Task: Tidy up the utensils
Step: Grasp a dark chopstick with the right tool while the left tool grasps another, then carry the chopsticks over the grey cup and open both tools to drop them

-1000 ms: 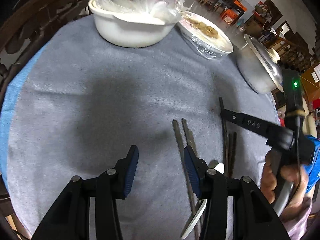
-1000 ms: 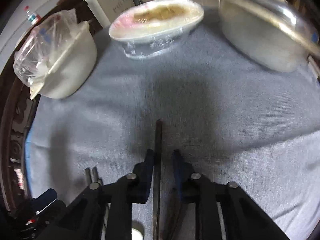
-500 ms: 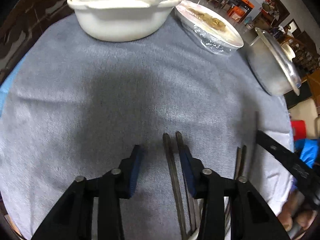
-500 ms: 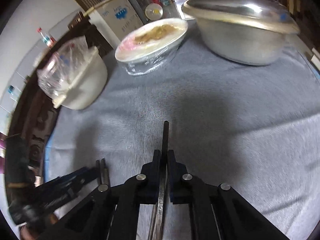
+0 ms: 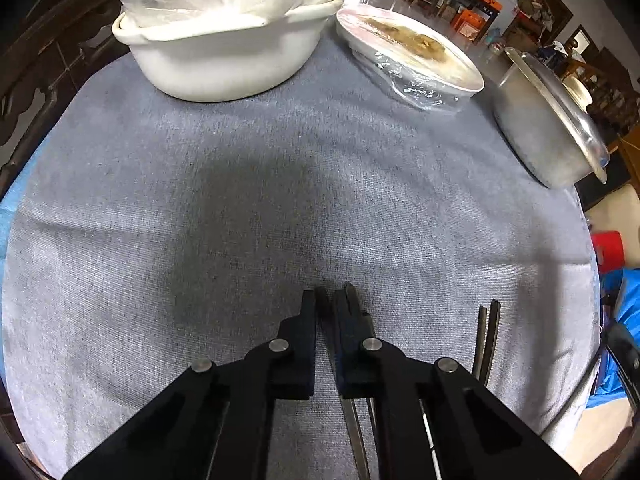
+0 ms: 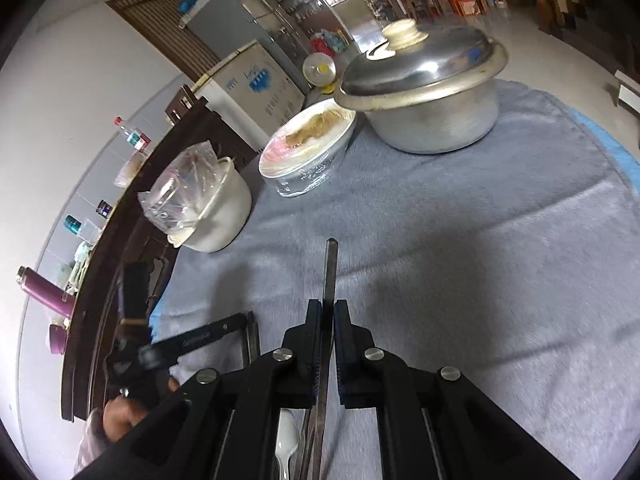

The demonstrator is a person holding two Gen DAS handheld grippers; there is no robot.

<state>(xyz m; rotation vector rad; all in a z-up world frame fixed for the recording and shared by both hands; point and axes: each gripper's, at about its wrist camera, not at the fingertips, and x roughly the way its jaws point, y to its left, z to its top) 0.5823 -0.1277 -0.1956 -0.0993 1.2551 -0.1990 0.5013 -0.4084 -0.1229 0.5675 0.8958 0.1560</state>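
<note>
In the left wrist view my left gripper point(image 5: 329, 300) points steeply down at the grey cloth, its jaws closing tight on one dark chopstick point(image 5: 347, 412). A second chopstick point(image 5: 351, 292) lies just outside its right finger. Another pair of chopsticks point(image 5: 488, 336) rests further right. In the right wrist view my right gripper point(image 6: 328, 308) is shut on a single dark chopstick point(image 6: 330, 272), held off the cloth with its tip sticking forward. A white spoon point(image 6: 286, 444) lies beneath it. The left gripper point(image 6: 236, 324) shows at the lower left, held by a hand point(image 6: 120, 412).
At the far side of the grey cloth point(image 5: 200, 240) stand a white bowl point(image 5: 224, 56) holding a plastic bag, a film-wrapped dish point(image 5: 412, 60) of food and a lidded metal pot point(image 5: 552, 132). Dark carved wood borders the left edge.
My left jaws have moved over the two chopsticks and closed on one. My right gripper, shut on its chopstick, has risen, tilted up and left the left wrist view.
</note>
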